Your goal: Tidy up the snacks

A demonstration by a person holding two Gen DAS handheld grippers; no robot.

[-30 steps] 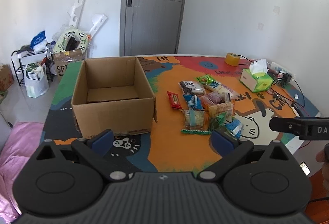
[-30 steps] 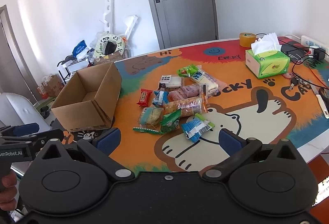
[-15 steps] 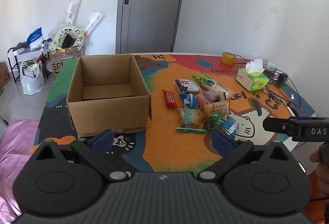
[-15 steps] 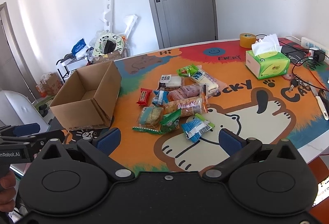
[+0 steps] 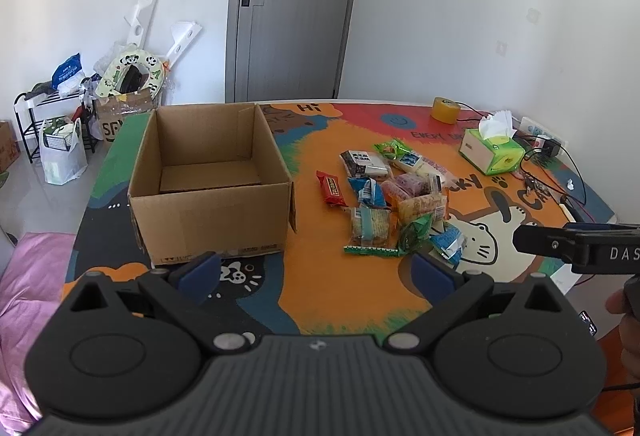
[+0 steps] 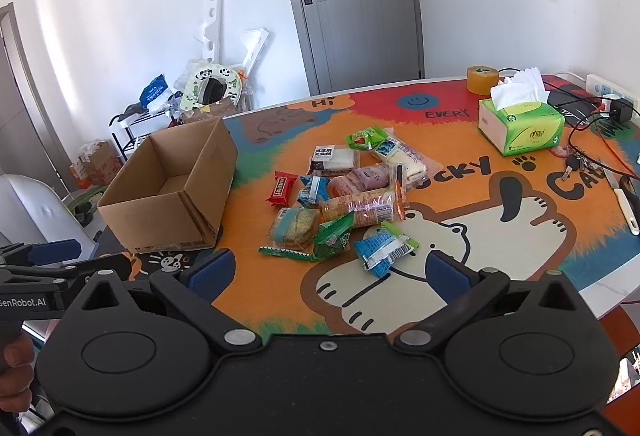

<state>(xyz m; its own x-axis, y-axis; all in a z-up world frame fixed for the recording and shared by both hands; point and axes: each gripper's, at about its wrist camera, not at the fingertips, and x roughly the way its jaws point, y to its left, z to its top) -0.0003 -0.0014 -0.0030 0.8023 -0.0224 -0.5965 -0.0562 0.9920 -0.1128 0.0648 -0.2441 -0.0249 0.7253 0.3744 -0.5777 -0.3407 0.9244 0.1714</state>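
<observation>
Both tools, the left tool and right tool, are gaping wide at lower frame, holding nothing. Beyond them, the snack pile is lying mid-frame on the tabletop, beside the open cardboard box at left.

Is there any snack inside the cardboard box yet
No, the cardboard box shows only its bare bottom, and the snacks lie beside it on the table.
</observation>
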